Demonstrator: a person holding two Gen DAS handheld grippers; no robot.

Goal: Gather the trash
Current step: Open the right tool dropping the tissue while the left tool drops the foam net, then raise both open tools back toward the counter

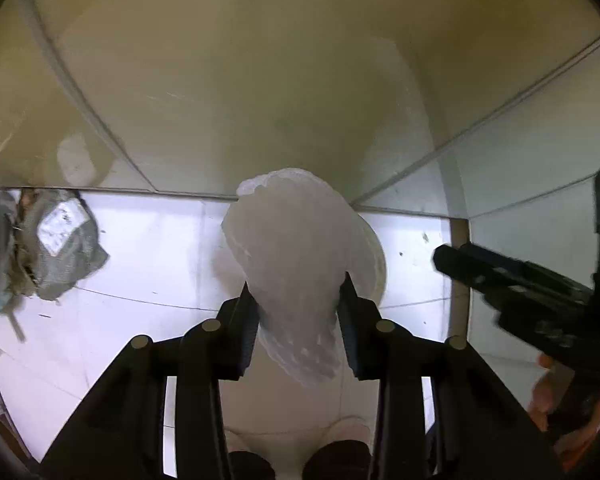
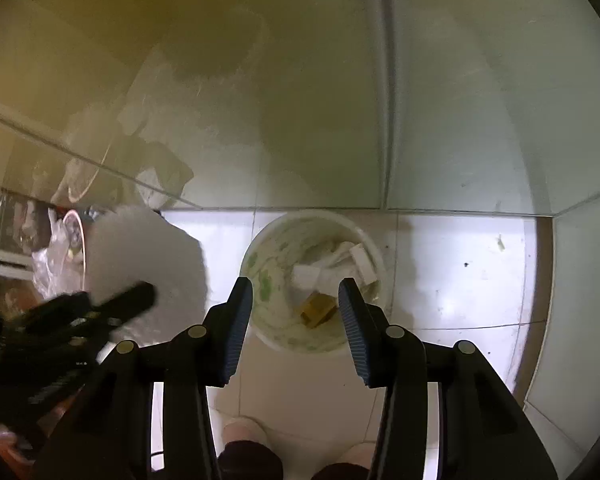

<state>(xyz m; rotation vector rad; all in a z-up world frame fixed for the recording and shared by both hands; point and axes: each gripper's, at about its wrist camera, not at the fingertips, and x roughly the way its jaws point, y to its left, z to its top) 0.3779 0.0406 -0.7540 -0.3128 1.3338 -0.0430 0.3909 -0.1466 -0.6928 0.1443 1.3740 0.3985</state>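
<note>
Pinching a white lid, the left gripper; right gripper jaws spread over the bowl

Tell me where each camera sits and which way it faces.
Left wrist: on the left gripper, looking steeply down at the white lid between its fingers; right gripper and a hand at right.
Right wrist: on the right gripper, looking down into the dirty cup; shoes below.
Shared: lid, white tile floor, wall corner.
</note>
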